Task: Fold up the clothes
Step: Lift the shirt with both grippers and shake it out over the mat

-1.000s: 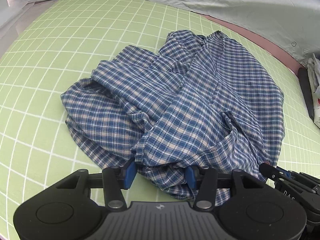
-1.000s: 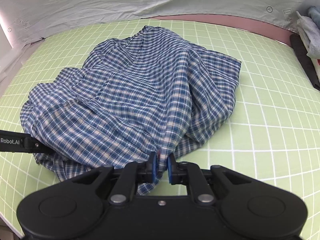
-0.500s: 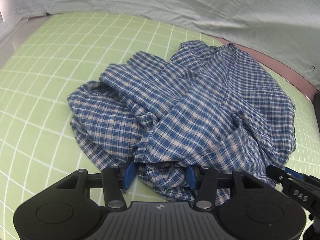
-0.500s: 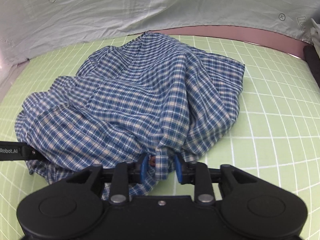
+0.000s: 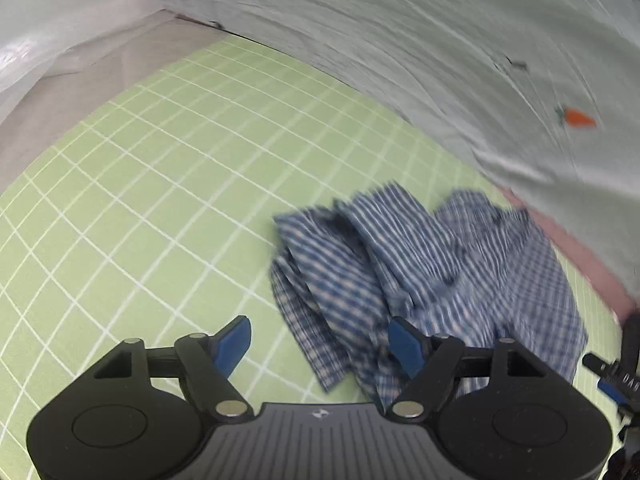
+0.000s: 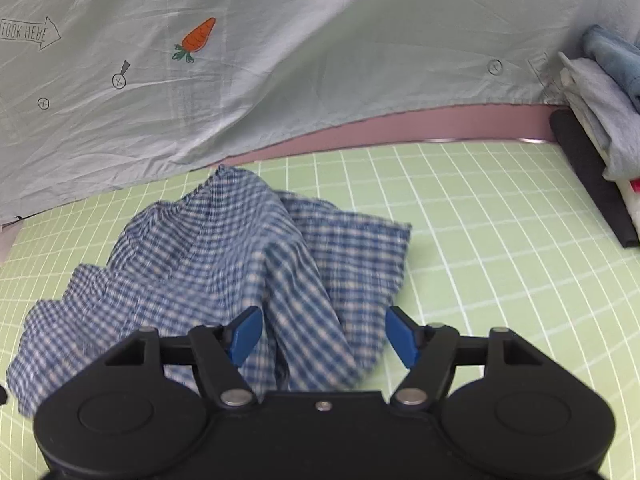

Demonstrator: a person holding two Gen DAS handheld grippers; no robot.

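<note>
My left gripper (image 5: 320, 344) is released: its blue-tipped fingers (image 5: 234, 340) stand wide apart with nothing between them but mat. The right-hand finger sits against the near hem of the blue-and-white checked cotton garment (image 5: 432, 276), which lies crumpled from 12 to 3 o'clock of that gripper. My right gripper (image 6: 322, 340) is likewise released, fingers spread. A raised ridge of the same garment (image 6: 224, 264) runs between them and passes under the gripper body; the pictures do not show contact with either finger. The garment rests on the light green grid-printed mat (image 6: 480, 240). At 12 o'clock beyond it hangs a pale grey sheet printed with an orange carrot (image 6: 320, 60). At 2 o'clock of the right gripper, a stack of folded pale fabrics (image 6: 600, 112) sits at the mat's edge.
</note>
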